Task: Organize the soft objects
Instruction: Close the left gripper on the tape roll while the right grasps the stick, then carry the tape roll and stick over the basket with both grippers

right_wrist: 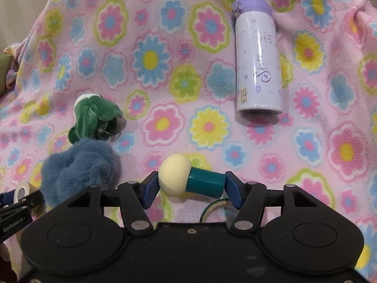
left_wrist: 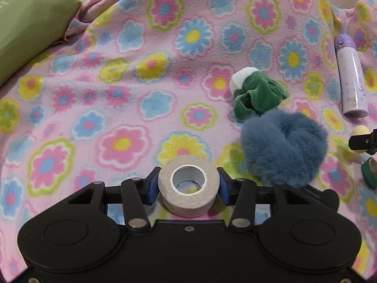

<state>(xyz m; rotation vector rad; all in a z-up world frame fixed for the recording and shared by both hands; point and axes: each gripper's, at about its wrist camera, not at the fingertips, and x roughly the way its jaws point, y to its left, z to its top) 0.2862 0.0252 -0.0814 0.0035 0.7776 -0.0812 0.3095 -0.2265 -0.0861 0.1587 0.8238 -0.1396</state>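
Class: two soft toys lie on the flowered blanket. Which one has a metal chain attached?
The green plush toy, with its white end; the fluffy blue one beside it shows no chain.

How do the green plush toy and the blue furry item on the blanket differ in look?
The green plush toy has short, smooth pile with a white patch and a metal ball chain; the blue furry item is one colour, long-haired and shaggy, with no chain showing. The green plush toy looks smaller than the blue furry item. Both lie loose on the flowered blanket, side by side.
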